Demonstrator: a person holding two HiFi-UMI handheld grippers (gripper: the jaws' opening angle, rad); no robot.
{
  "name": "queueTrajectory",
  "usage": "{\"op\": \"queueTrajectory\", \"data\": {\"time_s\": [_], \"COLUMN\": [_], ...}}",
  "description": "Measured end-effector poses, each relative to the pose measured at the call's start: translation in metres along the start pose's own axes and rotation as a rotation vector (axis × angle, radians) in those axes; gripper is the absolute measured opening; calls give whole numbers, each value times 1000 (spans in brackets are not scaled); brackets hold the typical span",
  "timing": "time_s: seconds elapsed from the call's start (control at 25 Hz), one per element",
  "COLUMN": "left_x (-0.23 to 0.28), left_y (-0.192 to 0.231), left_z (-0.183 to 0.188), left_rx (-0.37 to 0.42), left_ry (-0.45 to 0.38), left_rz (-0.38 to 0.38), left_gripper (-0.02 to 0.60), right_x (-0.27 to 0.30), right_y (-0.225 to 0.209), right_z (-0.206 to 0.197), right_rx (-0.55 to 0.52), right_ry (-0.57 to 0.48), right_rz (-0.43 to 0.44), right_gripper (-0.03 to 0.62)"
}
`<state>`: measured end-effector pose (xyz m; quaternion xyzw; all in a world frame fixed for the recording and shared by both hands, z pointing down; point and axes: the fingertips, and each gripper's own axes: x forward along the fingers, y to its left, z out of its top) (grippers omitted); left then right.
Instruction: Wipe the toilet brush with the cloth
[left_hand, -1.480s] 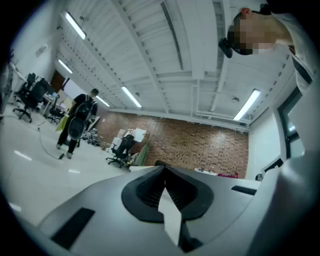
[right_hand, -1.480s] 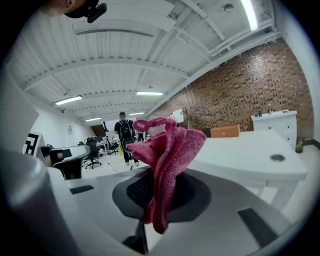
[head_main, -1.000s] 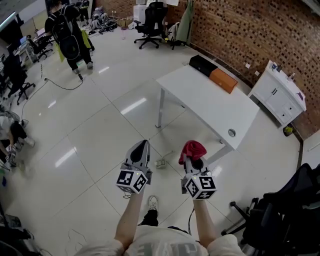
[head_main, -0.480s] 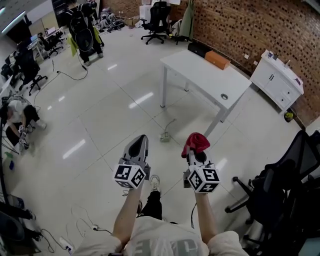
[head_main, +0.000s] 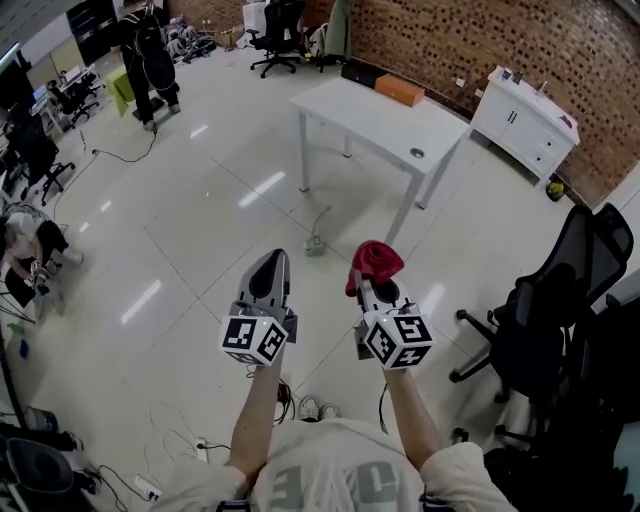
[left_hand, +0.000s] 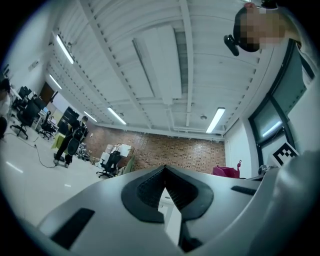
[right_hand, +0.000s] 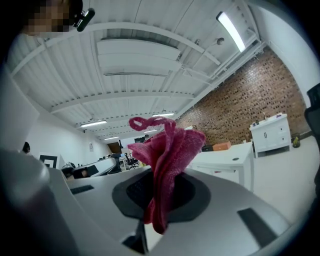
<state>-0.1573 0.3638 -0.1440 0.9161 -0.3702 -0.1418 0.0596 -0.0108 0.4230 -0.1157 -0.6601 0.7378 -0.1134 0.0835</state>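
A red cloth (head_main: 375, 262) stands bunched up out of my right gripper (head_main: 372, 282), whose jaws are shut on it; in the right gripper view the cloth (right_hand: 167, 155) fills the space between the dark pads. My left gripper (head_main: 270, 270) is shut with nothing in it, its pads (left_hand: 162, 186) meeting at the tip. Both grippers are held out level in front of the person, side by side above the floor. No toilet brush shows in any view.
A white table (head_main: 380, 120) with an orange box (head_main: 399, 90) stands ahead. A white cabinet (head_main: 524, 120) lines the brick wall. Black office chairs (head_main: 545, 320) crowd the right. A power strip and cable (head_main: 315, 245) lie on the tiled floor ahead. A person (head_main: 145, 50) stands far left.
The view has shifted across the room: the white table lies farther ahead and black chairs have come in at the right. Both grippers stay shut, the right still on the cloth.
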Motion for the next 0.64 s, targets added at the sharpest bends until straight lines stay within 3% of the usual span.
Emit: {"op": "queueTrajectory", "data": {"time_s": [0.64], "left_x": [-35], "left_y": [-10], "left_z": [15], "left_rx": [-49], "left_ry": [-33], "left_rz": [-79], "left_gripper": [4], "right_x": [-32], "right_y": [48], "right_z": [4], "right_rx": [-24], "right_ry": [-24], "right_rz": [5], "right_gripper": [32]}}
